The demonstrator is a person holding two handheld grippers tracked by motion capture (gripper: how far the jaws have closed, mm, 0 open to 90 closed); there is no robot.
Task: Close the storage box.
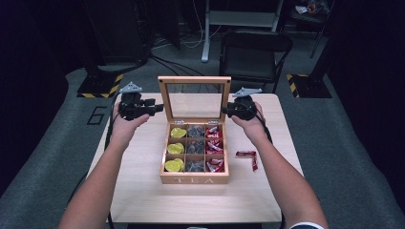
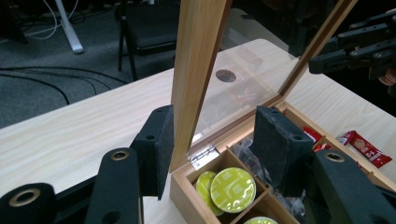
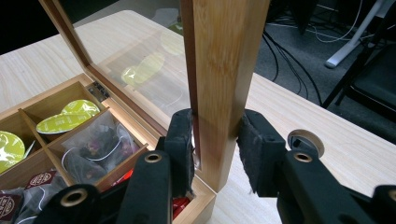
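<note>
A wooden tea box (image 1: 194, 179) stands at the middle of the table with its glass lid (image 1: 195, 81) raised upright. Yellow-green capsules (image 1: 175, 149) fill its left column, dark tea bags (image 1: 195, 148) the middle and red packets (image 1: 214, 148) the right. My left gripper (image 1: 160, 108) is open around the lid's left edge (image 2: 196, 70); one pad (image 2: 163, 140) lies against the wood while the other (image 2: 275, 140) stands off from it. On the opposite side, my right gripper (image 1: 225, 110) is shut on the lid's right edge (image 3: 224, 56), both pads pressing the wooden frame.
Two loose red packets (image 1: 248, 155) lie on the table right of the box. A round hole (image 3: 306, 140) sits in the tabletop behind the lid. A black chair (image 1: 253, 52) stands beyond the far edge, with cables on the floor.
</note>
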